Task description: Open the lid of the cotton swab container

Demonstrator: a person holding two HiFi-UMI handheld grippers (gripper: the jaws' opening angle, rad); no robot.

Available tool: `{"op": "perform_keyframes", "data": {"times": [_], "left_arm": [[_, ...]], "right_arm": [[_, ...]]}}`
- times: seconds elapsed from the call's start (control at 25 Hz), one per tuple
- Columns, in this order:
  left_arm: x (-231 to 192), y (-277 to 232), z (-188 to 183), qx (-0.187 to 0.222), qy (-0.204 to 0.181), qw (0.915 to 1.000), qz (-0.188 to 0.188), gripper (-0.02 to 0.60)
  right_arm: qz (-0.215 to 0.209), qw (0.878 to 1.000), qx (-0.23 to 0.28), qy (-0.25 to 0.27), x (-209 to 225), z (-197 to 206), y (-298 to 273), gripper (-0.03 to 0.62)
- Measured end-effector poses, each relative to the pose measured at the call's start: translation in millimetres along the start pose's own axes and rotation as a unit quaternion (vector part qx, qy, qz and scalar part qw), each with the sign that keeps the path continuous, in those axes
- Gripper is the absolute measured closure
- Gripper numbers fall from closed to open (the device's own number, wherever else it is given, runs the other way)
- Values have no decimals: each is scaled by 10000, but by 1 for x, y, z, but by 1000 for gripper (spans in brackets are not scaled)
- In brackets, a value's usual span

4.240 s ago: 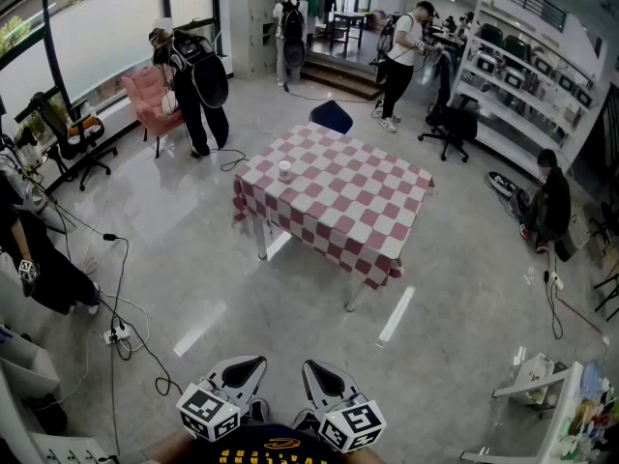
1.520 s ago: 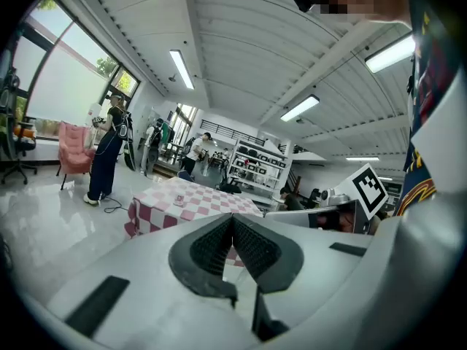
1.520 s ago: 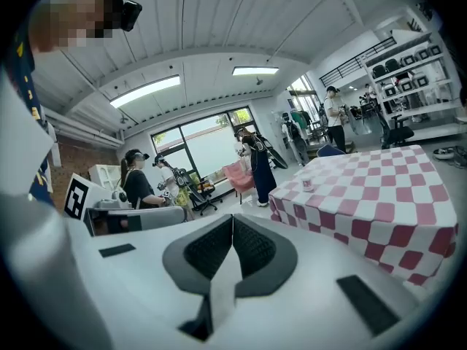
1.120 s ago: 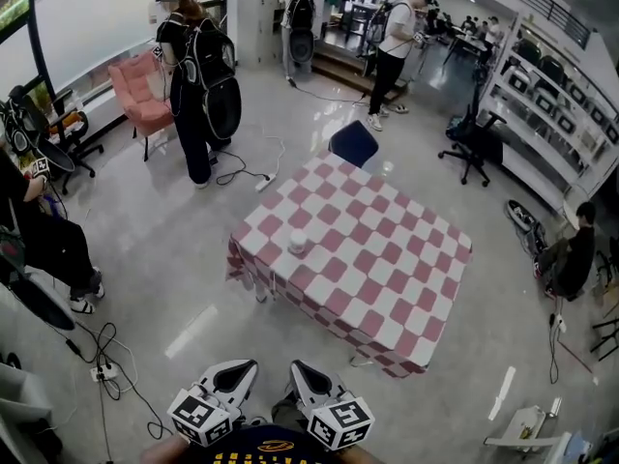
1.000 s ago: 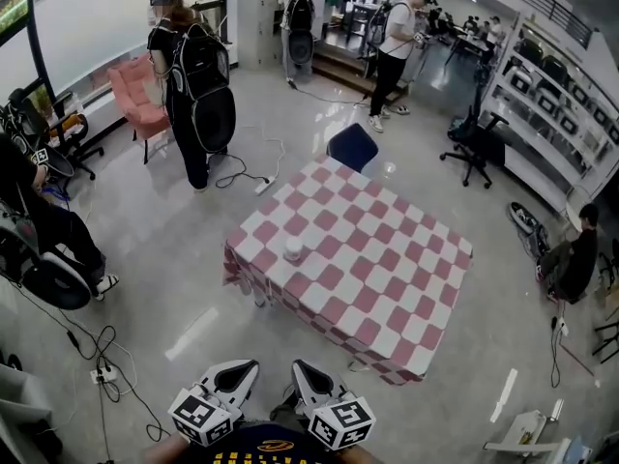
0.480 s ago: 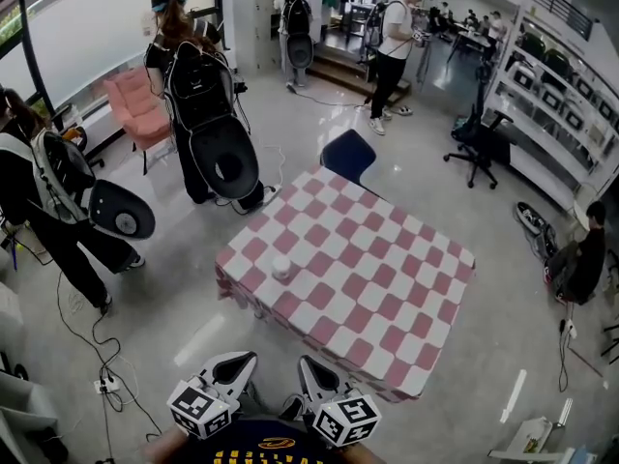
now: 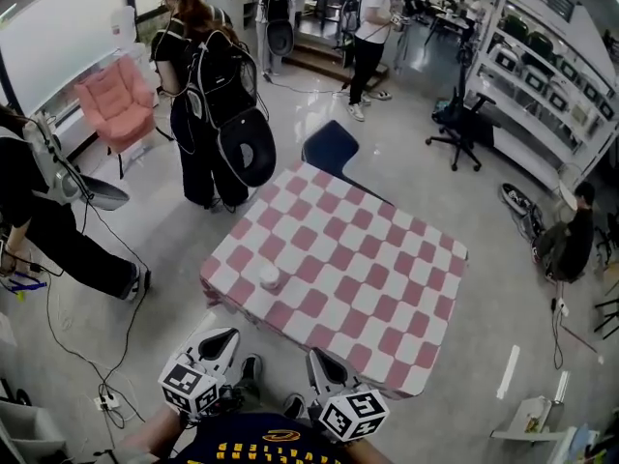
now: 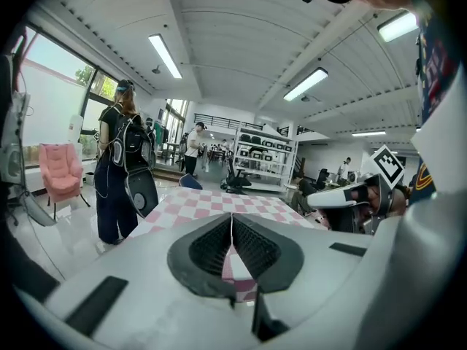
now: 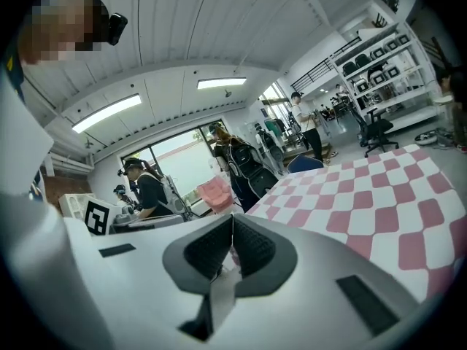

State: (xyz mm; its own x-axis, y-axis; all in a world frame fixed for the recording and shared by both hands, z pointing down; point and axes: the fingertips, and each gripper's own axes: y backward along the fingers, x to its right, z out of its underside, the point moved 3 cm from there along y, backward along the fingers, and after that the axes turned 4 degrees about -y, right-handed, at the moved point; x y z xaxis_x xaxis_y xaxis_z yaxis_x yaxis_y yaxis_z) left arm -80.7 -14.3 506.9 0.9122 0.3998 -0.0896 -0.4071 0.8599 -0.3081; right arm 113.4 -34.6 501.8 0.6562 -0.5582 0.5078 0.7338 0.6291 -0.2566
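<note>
Bright ceiling-lit room, strong fisheye distortion, dark vignetted corners.

The head camera looks steeply down from high up at the checked worktop [image 7: 387,259]. The cameras on the left tool [image 7: 228,336] and right tool [image 7: 313,356] both look low across it.

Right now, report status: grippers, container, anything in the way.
Left gripper, right gripper shut, empty. Cotton swab container on table, untouched. Nothing seen in the way.

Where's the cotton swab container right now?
In the head view, the cotton swab container stands alone on the checkered table, near the table's left corner, ahead of the left gripper and well clear of it.
</note>
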Motion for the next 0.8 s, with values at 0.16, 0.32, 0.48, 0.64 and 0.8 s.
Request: {"op": "perform_keyframes", "data": {"times": [0.16,0.32,0.48,0.64,0.8], "left_arm": [[-35,-27,-3,-18,-34,9996,287,580],[-57,-50,-5,-11,-46,9968,794,580],[-83,-73,-6,-72,-207,9933,1133,578],[-112,-89,9,-238,-280,9909,1294,578],[-136,-109,31,-521,-381,9859,1544,563]], "right_arm": [[361,9992,134,-61,9,-14,-25,583],[647,9976,205,-147,11,-19,-52,583],[883,9956,267,-136,12,-29,-81,583],[1131,9928,359,-174,10,-31,-98,583],[1452,9877,491,-299,9,-29,-108,583]]}}
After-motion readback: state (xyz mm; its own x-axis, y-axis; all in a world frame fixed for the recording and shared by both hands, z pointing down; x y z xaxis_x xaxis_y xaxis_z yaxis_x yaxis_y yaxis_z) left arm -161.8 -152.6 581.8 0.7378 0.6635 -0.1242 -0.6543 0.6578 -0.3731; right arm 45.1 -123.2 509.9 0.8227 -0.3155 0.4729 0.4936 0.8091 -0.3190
